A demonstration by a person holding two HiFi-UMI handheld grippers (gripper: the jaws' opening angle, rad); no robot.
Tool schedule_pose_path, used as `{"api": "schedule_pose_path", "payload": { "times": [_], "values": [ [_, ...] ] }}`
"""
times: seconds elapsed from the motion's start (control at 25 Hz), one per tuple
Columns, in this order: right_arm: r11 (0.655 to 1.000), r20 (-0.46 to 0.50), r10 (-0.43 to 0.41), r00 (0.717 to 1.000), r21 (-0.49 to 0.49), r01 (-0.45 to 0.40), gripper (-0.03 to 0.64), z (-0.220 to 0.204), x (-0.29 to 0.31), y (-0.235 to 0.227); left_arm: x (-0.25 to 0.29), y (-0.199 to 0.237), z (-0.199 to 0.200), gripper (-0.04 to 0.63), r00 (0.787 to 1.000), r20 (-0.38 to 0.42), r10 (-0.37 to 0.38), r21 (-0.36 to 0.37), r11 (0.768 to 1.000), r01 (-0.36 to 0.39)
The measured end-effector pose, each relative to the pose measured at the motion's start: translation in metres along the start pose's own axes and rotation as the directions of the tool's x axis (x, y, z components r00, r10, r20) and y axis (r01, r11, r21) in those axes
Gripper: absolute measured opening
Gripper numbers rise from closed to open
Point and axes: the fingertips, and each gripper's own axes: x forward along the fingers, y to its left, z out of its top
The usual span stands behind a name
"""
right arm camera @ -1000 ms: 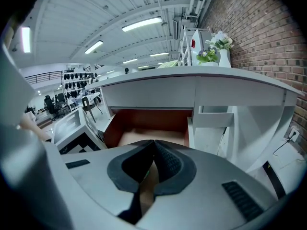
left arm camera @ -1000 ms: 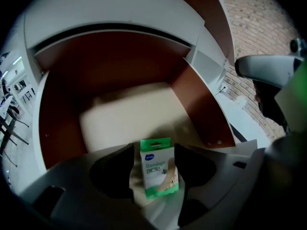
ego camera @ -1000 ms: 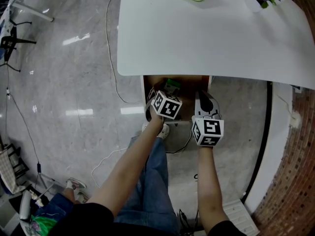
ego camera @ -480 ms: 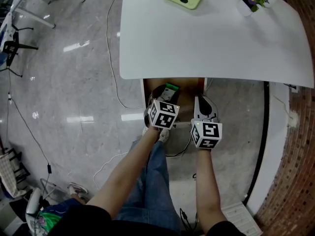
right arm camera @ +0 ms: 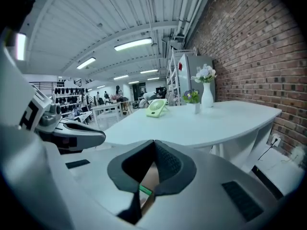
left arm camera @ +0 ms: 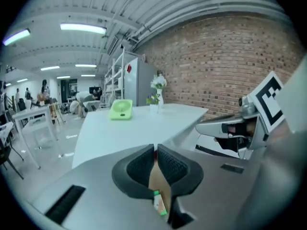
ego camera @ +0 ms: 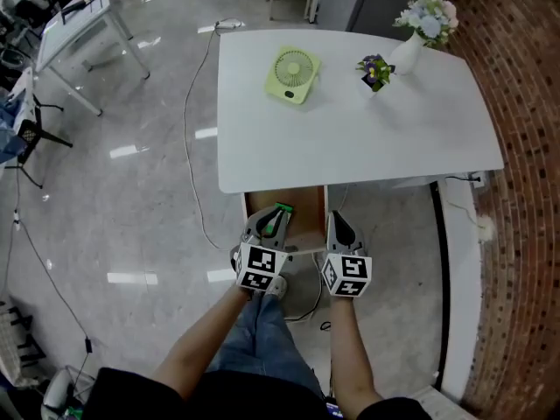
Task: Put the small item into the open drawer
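The small item (ego camera: 282,210), a white box with a green edge, lies in the open wooden drawer (ego camera: 306,206) under the white table's (ego camera: 350,138) near edge. My left gripper (ego camera: 268,223) hovers just in front of it. Its jaws are closing and its pads meet with nothing between them. In the left gripper view the small item (left arm camera: 159,206) shows below the left gripper (left arm camera: 156,148), on the drawer's brown floor. My right gripper (ego camera: 338,226) is held beside the drawer's right side, shut and empty. The right gripper (right arm camera: 153,143) frames a green sliver of the small item (right arm camera: 145,190).
On the table stand a green desk fan (ego camera: 291,74), a small flower pot (ego camera: 375,70) and a white vase with flowers (ego camera: 422,31). A cable (ego camera: 194,160) trails over the shiny floor at left. A brick wall (ego camera: 525,147) runs along the right.
The head camera has lifted, so the whole table now shows. Both grippers have drawn back from the drawer towards me. The green-edged item stays in the drawer.
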Motion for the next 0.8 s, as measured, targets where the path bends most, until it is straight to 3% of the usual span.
{"api": "schedule_pose_path", "payload": {
  "times": [0.16, 0.44, 0.64, 0.8],
  "values": [
    [1.0, 0.109, -0.011, 0.994, -0.005, 0.012, 0.003, 0.061, -0.04, 0.007, -0.043, 0.01, 0.079, 0.031, 0.991, 0.133, 0.023, 0.059, 0.998, -0.031],
    [0.998, 0.279, -0.044, 0.959, -0.032, 0.055, 0.003, 0.148, -0.1, 0.008, -0.098, 0.014, 0.181, 0.023, 0.949, 0.314, 0.017, 0.125, 0.99, -0.059],
    [0.995, 0.361, -0.063, 0.93, -0.043, 0.084, 0.002, 0.187, -0.131, 0.002, -0.121, 0.013, 0.213, 0.021, 0.928, 0.373, 0.024, 0.096, 0.993, -0.064],
    [0.994, 0.392, -0.078, 0.917, -0.041, 0.102, 0.002, 0.197, -0.148, -0.005, -0.127, 0.01, 0.215, 0.021, 0.925, 0.378, 0.022, 0.088, 0.994, -0.06]
  ]
}}
